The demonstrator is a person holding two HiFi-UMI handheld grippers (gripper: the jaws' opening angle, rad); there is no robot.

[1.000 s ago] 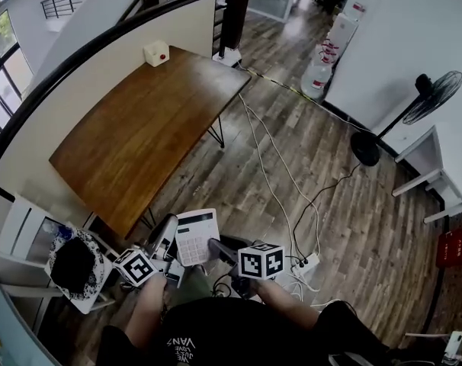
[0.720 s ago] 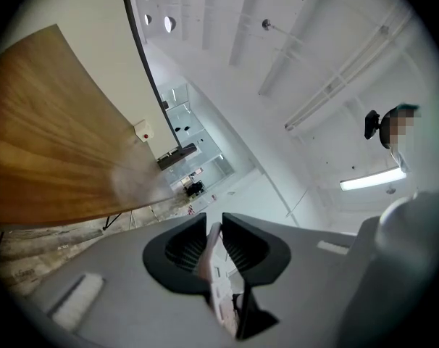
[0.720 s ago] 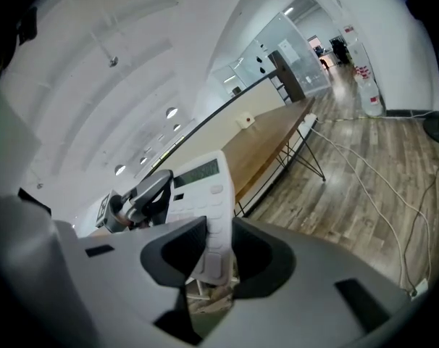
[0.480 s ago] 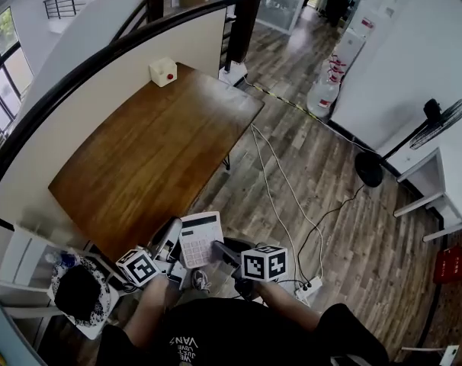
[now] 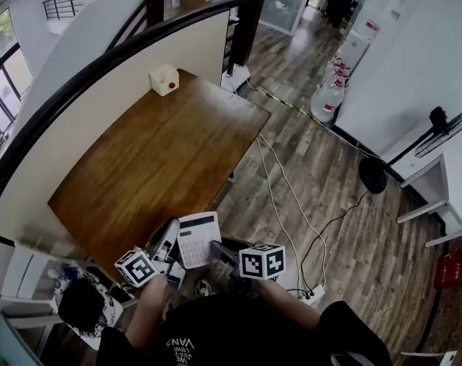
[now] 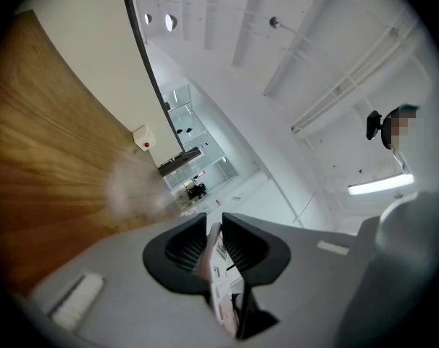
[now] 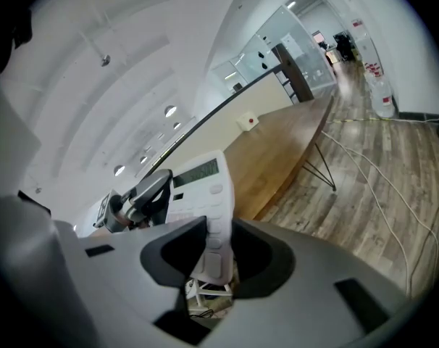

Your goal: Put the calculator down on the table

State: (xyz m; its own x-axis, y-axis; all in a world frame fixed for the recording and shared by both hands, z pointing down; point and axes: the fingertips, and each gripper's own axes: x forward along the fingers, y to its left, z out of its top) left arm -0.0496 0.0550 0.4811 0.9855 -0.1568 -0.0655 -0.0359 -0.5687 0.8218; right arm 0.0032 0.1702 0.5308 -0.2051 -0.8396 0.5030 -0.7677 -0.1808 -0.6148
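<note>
My one calculator [image 5: 197,239], a flat white plastic rectangle with a grey display strip and rows of keys, hangs in the air just off the table's near edge. My left claw [image 5: 167,239] pinches its left side and my right claw [image 5: 222,252] its right. The single long table [image 5: 155,151] is smooth brown wood. One small white box with a red button [image 5: 164,80] sits at its far corner.
</note>
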